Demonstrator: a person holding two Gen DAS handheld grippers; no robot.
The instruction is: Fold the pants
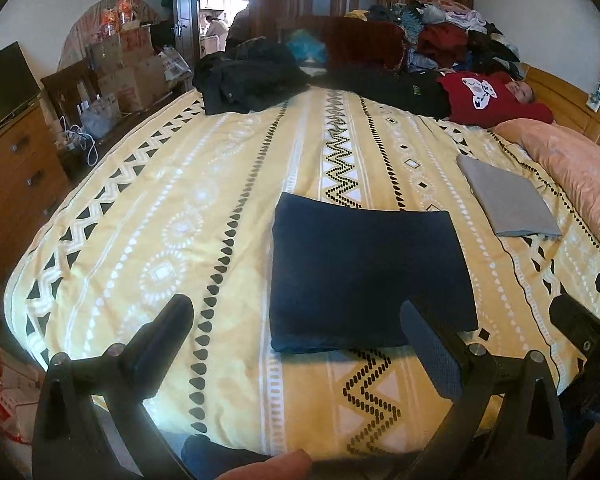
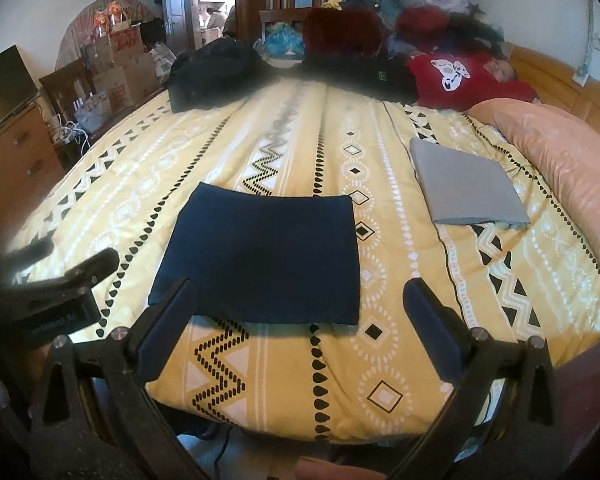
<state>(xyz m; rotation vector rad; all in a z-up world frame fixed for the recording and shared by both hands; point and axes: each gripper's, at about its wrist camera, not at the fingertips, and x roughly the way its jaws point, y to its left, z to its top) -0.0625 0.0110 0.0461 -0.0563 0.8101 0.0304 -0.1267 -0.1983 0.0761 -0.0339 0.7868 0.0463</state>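
Note:
Dark navy pants (image 1: 364, 272) lie folded into a flat rectangle on the yellow patterned bedspread (image 1: 160, 208); they also show in the right wrist view (image 2: 264, 256). My left gripper (image 1: 300, 320) is open and empty, held above the bed just in front of the pants' near edge. My right gripper (image 2: 300, 300) is open and empty, also just in front of the near edge. The right gripper shows at the right edge of the left wrist view (image 1: 580, 320), and the left gripper at the left edge of the right wrist view (image 2: 60, 280).
A folded grey garment (image 1: 504, 196) lies to the right of the pants, by a pink pillow (image 1: 572, 168). Black clothes (image 1: 244, 76), a red sweater (image 1: 488, 96) and a clothes heap (image 1: 440, 28) are at the far side. A wooden dresser (image 1: 16, 176) and boxes (image 1: 128, 64) stand left.

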